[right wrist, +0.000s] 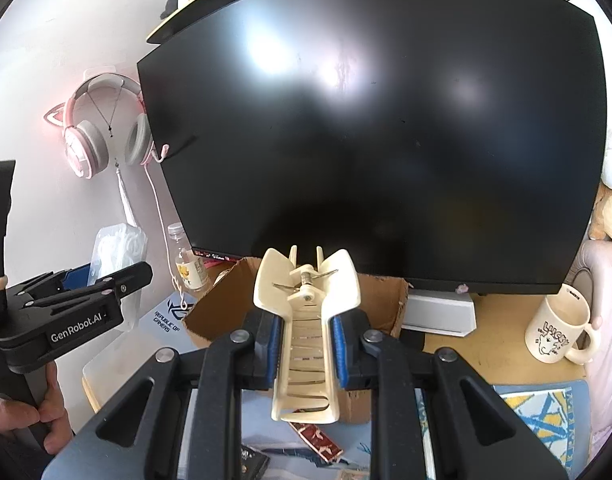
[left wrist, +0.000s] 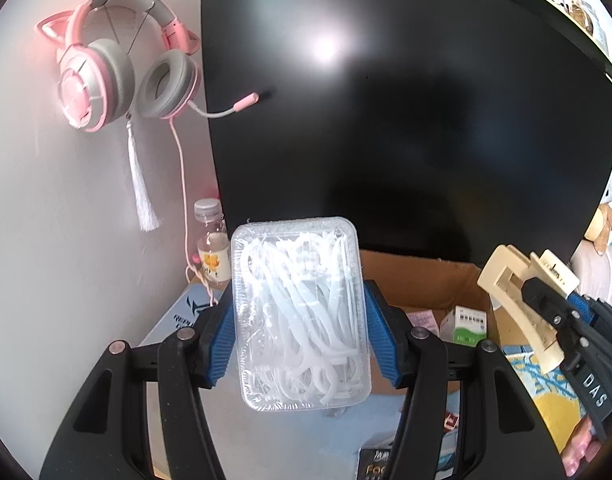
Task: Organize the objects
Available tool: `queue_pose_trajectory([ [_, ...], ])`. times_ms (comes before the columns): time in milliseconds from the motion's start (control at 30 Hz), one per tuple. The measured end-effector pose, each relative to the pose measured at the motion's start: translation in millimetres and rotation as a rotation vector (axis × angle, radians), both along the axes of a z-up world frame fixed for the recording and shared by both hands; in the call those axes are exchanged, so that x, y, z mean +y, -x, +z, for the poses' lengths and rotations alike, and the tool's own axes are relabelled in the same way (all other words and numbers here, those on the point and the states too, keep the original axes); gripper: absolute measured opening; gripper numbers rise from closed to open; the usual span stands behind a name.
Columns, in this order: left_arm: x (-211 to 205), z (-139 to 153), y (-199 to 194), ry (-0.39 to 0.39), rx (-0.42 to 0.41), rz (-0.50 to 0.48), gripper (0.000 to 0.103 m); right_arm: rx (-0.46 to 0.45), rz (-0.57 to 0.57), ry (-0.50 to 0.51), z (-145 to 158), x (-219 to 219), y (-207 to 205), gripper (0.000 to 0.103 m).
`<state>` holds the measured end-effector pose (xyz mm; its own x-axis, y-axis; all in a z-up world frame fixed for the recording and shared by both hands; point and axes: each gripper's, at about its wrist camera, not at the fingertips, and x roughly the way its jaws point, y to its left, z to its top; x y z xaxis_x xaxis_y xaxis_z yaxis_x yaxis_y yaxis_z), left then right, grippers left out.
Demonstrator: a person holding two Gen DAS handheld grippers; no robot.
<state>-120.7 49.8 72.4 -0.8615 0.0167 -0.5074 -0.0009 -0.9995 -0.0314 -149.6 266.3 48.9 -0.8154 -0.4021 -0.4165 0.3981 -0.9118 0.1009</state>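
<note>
Clear plastic, a shallow rectangular lidded box of white floss picks [left wrist: 300,314], sits clamped by its two long sides between the blue ribbed pads of the left gripper [left wrist: 300,334], held in the air in front of the big black monitor screen [left wrist: 406,120]. The box's far edge reaches up to the monitor's lower border in the left wrist view; its near edge overhangs the pale blue desk mat [left wrist: 318,436] below. The right gripper [right wrist: 304,346] is clenched on one cream plastic claw hair clip [right wrist: 306,332], its pads squeezing the clip's ribbed handle end while the spring and hinge stick out past the fingertips. Both held things hover above and just in front of one open brown cardboard box [right wrist: 380,300], which stands against the monitor's foot. Its flaps are spread, and inside it the left wrist view shows one small white-and-green carton [left wrist: 468,326] and a pinkish packet beside it. Open air lies between the two grippers.

To the left, one pink-and-grey cat-ear headset [left wrist: 118,64] hangs on the white wall with one white tassel [left wrist: 144,184] below it; one small clear bottle with a yellow-flower label [left wrist: 214,246] stands at the monitor's left edge. On the right, one cream mug with a black drawing [right wrist: 558,330] stands on the wooden desktop [right wrist: 494,344], well apart from the cardboard box. A bare hand [right wrist: 30,412] grips the left gripper's handle.
</note>
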Motion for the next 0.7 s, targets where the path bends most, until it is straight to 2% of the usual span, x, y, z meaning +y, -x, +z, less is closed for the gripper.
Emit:
queue_pose_trajectory([
  [200, 2, 3, 21, -0.032, -0.013, -0.026, 0.058, -0.014, 0.011, 0.01, 3, -9, 17, 0.023],
  [333, -5, 0, 33, -0.052, 0.01, -0.007, 0.058, -0.03, 0.01, 0.011, -2, -12, 27, 0.023],
  [500, -11, -11, 49, -0.092, -0.004, -0.01, 0.058, -0.052, 0.001, 0.029, -14, -9, 37, 0.023],
  [600, -13, -23, 57, -0.149, -0.015, -0.036, 0.058, -0.07, 0.002, 0.055, -21, -5, 43, 0.023],
  [700, -9, -32, 65, -0.143, -0.036, -0.059, 0.058, -0.09, -0.002, 0.077, -29, -2, 50, 0.023],
])
